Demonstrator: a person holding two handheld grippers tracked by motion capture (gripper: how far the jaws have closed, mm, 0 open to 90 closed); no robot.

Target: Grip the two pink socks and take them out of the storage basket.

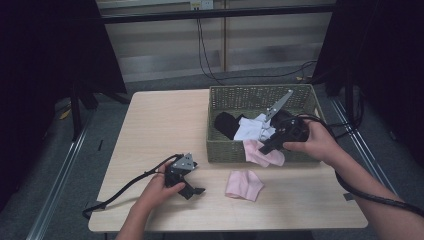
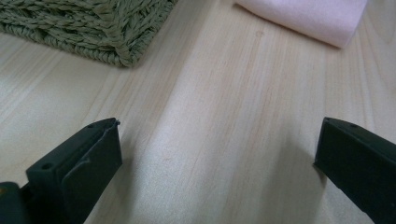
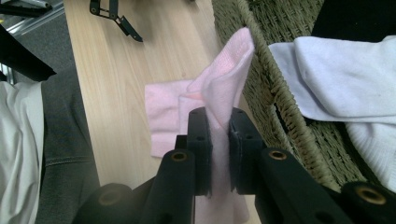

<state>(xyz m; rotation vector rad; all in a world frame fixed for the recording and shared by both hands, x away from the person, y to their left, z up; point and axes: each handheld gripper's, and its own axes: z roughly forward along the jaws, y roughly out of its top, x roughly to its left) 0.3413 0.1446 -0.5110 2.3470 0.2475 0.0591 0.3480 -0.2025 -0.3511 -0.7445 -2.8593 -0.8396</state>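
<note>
A pink sock (image 1: pixel 264 155) hangs over the front rim of the woven green basket (image 1: pixel 220 150). My right gripper (image 1: pixel 266 148) is shut on it, and in the right gripper view the jaws pinch the pink sock (image 3: pixel 229 74) between the pads of the gripper (image 3: pixel 218 122). A second pink sock (image 1: pixel 243 184) lies flat on the table just in front of the basket. To its left, my left gripper (image 1: pixel 193 190) rests low over the wood with its jaws wide apart and nothing between them (image 2: pixel 219 128). The flat pink sock (image 2: pixel 308 16) shows ahead of it.
Inside the basket lie a white sock (image 1: pixel 252 129) and a black sock (image 1: pixel 227 124). The basket corner (image 2: pixel 116 46) is close ahead of the left gripper. Cables trail from both grippers. The table's front edge (image 1: pixel 225 227) is near my forearms.
</note>
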